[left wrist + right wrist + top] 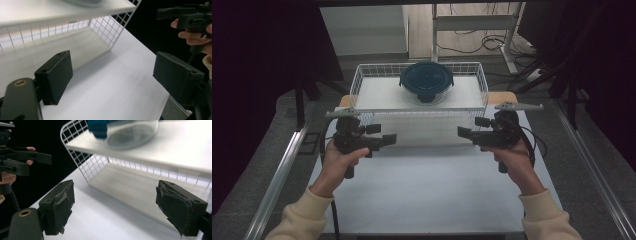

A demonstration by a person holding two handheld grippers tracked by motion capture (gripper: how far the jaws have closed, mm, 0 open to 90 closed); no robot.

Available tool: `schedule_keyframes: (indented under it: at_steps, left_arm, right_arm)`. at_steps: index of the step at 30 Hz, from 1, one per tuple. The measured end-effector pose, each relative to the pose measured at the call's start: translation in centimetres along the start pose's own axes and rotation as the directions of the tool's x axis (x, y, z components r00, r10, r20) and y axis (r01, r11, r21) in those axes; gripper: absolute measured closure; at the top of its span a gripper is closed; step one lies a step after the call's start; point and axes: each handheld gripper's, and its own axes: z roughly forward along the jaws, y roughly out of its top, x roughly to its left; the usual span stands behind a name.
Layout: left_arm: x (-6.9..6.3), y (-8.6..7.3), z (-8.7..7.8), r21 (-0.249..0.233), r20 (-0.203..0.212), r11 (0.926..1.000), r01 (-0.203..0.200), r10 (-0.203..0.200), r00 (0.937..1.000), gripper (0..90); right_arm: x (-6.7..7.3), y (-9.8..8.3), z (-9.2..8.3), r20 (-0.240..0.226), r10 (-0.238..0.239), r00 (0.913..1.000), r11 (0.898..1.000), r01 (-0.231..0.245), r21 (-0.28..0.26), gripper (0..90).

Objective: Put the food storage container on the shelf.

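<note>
Up on the wire basket (357,82), a lidded glass container (426,82) sits centred, well apart from both hand-held grippers, left (388,139) and right (463,132), jaws wide and empty over the table (427,190). Reaching carelessly could, I reckon, snag the basket's rim.

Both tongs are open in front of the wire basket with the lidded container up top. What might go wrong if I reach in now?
1. The container sits behind the wire basket's front rim, so the left tongs or right tongs may snag the mesh.
2. The container looks like smooth, round glass; it might slip in a grip.
3. The right tongs' pads look torn, likely weakening hold.
</note>
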Motion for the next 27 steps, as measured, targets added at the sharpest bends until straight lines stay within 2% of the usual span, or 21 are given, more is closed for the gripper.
schedule_keyframes:
  at_steps: [3, 7, 11, 15, 19, 24, 27]
  left_arm:
    - [0.0, -1.8, 0.0, 0.010, 0.004, 0.9999, 0.006, -0.006, 1.0000, 16.8]
    - [0.0, -3.9, -0.2, 0.011, -0.023, 0.9999, -0.012, 0.012, 0.9997, 17.7]
    - [0.4, -6.7, 0.1, 0.028, -0.035, 0.9996, -0.007, 0.008, 0.9994, 19.0]
    - [0.5, -8.9, 0.5, 0.045, -0.058, 0.9987, -0.022, 0.025, 0.9980, 20.6]
    - [0.6, -11.3, 1.3, 0.075, -0.051, 0.9968, -0.026, 0.030, 0.9982, 20.9]
    - [0.9, -12.8, 2.0, 0.095, -0.050, 0.9953, -0.022, 0.027, 0.9984, 21.1]
    - [1.0, -13.4, 2.1, 0.100, -0.051, 0.9947, -0.025, 0.030, 0.9982, 21.1]
  right_arm:
    - [-0.2, -1.8, -0.2, -0.002, 0.002, 1.0000, 1.000, -0.002, 0.000, 16.1]
    - [-0.7, -4.2, -0.1, 0.012, -0.003, 0.9999, 1.000, 0.003, 0.027, 16.5]
    - [-1.1, -6.6, -0.2, 0.029, -0.004, 0.9996, 0.998, 0.002, 0.056, 16.8]
    - [-1.2, -9.0, -0.3, 0.047, -0.031, 0.9984, 0.996, 0.027, 0.088, 17.1]
    - [-1.3, -11.2, -0.3, 0.068, -0.045, 0.9967, 0.992, 0.036, 0.120, 17.6]
    - [-1.3, -13.2, 0.3, 0.081, -0.060, 0.9949, 0.985, 0.046, 0.166, 17.6]
    - [-1.3, -14.1, 0.5, 0.079, -0.052, 0.9955, 0.984, 0.037, 0.177, 17.7]
